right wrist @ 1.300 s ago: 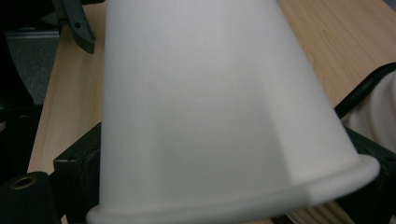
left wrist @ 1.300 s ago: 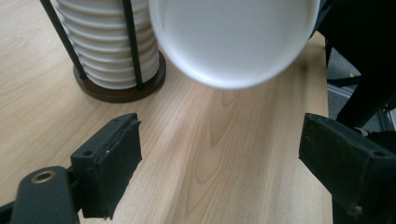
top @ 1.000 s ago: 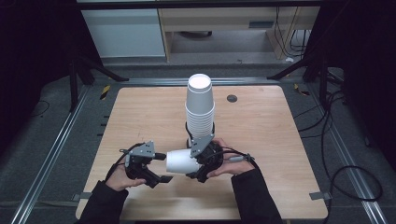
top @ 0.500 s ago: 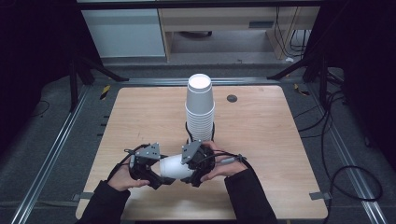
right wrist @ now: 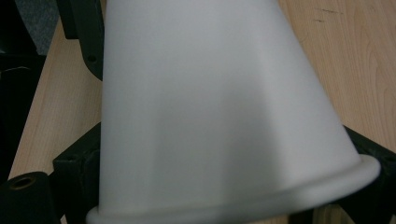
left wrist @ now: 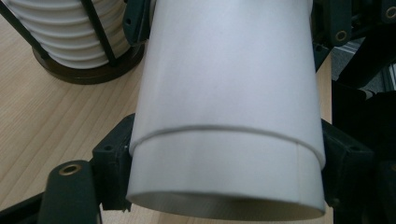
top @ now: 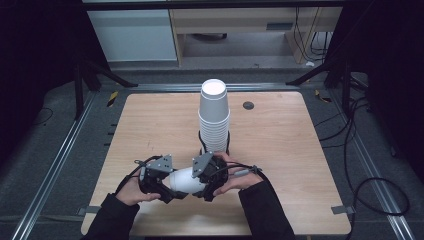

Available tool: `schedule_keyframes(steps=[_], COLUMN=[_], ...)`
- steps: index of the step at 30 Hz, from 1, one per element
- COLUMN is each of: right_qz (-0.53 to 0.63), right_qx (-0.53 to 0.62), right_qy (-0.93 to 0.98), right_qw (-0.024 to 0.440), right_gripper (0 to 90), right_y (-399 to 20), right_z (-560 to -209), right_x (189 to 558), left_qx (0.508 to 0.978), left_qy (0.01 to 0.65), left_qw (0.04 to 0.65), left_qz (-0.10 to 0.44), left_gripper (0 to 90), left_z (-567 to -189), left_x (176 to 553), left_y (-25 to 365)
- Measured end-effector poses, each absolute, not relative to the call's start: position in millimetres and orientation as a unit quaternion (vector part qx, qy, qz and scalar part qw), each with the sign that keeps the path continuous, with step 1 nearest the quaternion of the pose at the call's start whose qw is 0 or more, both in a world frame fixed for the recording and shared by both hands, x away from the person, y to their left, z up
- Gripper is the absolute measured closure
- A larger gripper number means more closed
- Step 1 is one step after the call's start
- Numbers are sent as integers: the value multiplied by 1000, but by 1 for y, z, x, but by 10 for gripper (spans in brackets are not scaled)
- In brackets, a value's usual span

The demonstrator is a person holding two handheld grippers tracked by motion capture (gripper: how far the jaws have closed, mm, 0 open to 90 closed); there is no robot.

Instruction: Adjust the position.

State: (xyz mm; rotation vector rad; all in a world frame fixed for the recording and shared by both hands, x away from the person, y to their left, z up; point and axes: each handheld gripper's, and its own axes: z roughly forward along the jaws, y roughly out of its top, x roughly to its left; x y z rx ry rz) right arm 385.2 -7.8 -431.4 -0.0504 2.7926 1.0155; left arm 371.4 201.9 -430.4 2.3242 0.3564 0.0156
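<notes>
now your left claw (top: 167, 187) and right claw (top: 202, 181) both clench the white paper cup (top: 185, 180), lying sideways above the wooden surface (top: 280, 150).

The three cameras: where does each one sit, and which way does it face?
High view: above the person's side, facing forward and down on the table; both forearms show.
Left gripper view: on the left gripper, looking along the paper cup; its fingers show.
Right gripper view: on the right gripper, same cup's rim end.
All share the cup.

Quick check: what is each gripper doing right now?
Left gripper: shut on the white paper cup, base end.
Right gripper: shut on the same cup, rim end.
</notes>
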Motion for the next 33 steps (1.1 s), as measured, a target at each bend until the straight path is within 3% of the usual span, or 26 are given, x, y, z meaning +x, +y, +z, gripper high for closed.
schedule_keyframes(steps=[12, 21, 33], right_qz=[357, 408, 497], right_qx=[-10, 32, 112], right_qy=[930, 909, 856], right_qw=[86, 83, 85], right_gripper=[51, 54, 56], right_y=[-13, -39, -71], right_z=[-429, -412, -411], right_x=[386, 391, 391], left_qx=[909, 901, 852], left_qy=[144, 160, 168], left_qw=[391, 402, 496], left_qz=[10, 16, 20], left_gripper=[228, 227, 226], left_z=[-430, -430, -419], left_x=[372, 376, 376], left_y=[205, 218, 230])
